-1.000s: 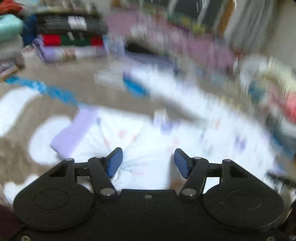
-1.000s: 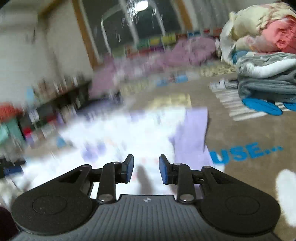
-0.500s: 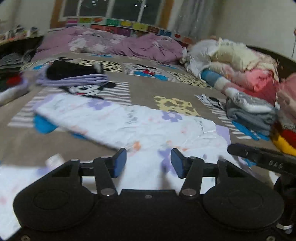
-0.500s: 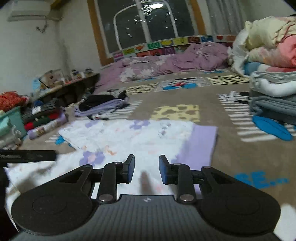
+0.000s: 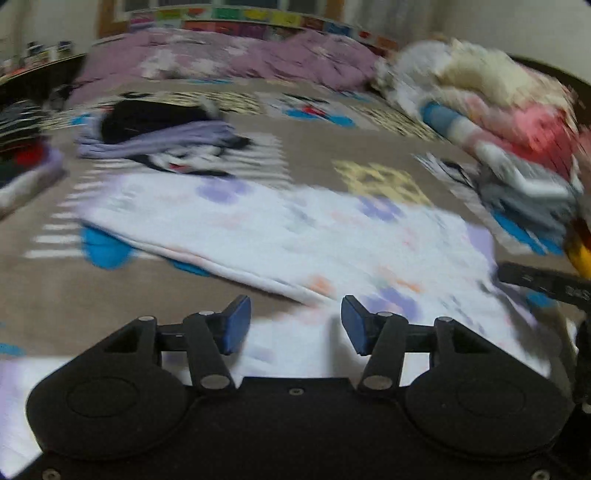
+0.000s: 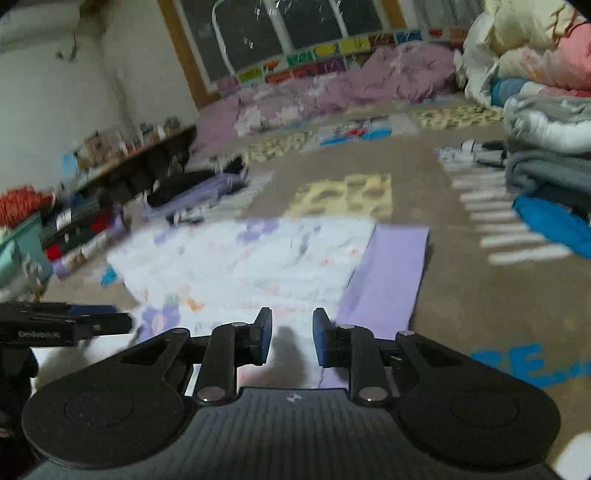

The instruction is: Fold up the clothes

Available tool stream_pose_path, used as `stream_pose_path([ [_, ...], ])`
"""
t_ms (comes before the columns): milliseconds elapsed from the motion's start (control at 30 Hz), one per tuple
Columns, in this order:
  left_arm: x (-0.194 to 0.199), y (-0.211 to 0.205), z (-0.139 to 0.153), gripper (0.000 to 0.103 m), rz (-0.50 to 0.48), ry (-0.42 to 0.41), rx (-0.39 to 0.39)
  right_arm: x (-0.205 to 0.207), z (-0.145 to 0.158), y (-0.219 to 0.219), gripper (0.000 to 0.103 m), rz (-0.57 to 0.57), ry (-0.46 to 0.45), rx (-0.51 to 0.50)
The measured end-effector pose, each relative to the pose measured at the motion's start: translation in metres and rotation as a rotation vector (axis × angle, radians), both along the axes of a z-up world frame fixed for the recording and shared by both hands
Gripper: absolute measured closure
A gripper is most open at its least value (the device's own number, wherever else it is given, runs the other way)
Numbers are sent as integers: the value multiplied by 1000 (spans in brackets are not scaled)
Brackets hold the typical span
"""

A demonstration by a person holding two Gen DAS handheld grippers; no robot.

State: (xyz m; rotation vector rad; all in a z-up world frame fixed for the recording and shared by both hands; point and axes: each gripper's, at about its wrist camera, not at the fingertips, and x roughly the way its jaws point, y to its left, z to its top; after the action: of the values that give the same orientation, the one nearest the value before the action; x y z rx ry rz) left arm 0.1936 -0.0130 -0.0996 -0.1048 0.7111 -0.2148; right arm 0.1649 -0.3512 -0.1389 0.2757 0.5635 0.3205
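A dark window with a wooden frame fills the upper middle of the right wrist view, a strip of coloured tiles along its sill. A white wall takes the upper left. Below it, at middle left, a dark shelf carries small, blurred items. A brown cartoon-print blanket covers the bed across the lower frame. A rumpled purple quilt lies under the window.

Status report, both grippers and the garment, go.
Left gripper open, nothing between its pads. Right gripper narrowly open, closing, empty. White floral garment with lilac cuff flat on the blanket. Nothing in the way.
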Motion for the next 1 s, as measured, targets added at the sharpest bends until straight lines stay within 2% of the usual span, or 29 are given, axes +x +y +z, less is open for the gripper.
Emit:
stream_pose_path([
  [100,15,40,14,47,94,7,-40,8,7,-4,75,-5,-24,4],
  [200,41,80,18,43,189,27,-143,22,9,-1,75,-10,-33,-39],
  [300,66,112,13,43,277,58,-251,36,11,1,75,-11,-44,-66],
  [367,82,127,5,43,325,75,-292,44,13,5,73,-1,-54,-87],
  [467,105,145,-4,43,372,96,-309,54,12,9,73,16,-68,-127],
  [733,137,166,-29,43,416,149,-334,66,-11,4,73,27,-18,-102],
  [767,138,164,-31,46,408,144,-325,69,-14,4,73,27,-12,-98],
  [867,143,151,-31,92,294,128,-262,75,-23,2,72,25,14,-77],
  [900,142,147,-27,93,260,104,-227,76,-26,2,72,24,21,-73],
  [933,136,144,-17,93,234,37,-187,75,-26,2,72,19,20,-75],
  [967,130,147,-10,93,213,-46,-191,74,-26,2,74,13,16,-78],
  [1000,127,154,-8,92,211,-84,-219,73,-26,2,74,6,16,-83],
])
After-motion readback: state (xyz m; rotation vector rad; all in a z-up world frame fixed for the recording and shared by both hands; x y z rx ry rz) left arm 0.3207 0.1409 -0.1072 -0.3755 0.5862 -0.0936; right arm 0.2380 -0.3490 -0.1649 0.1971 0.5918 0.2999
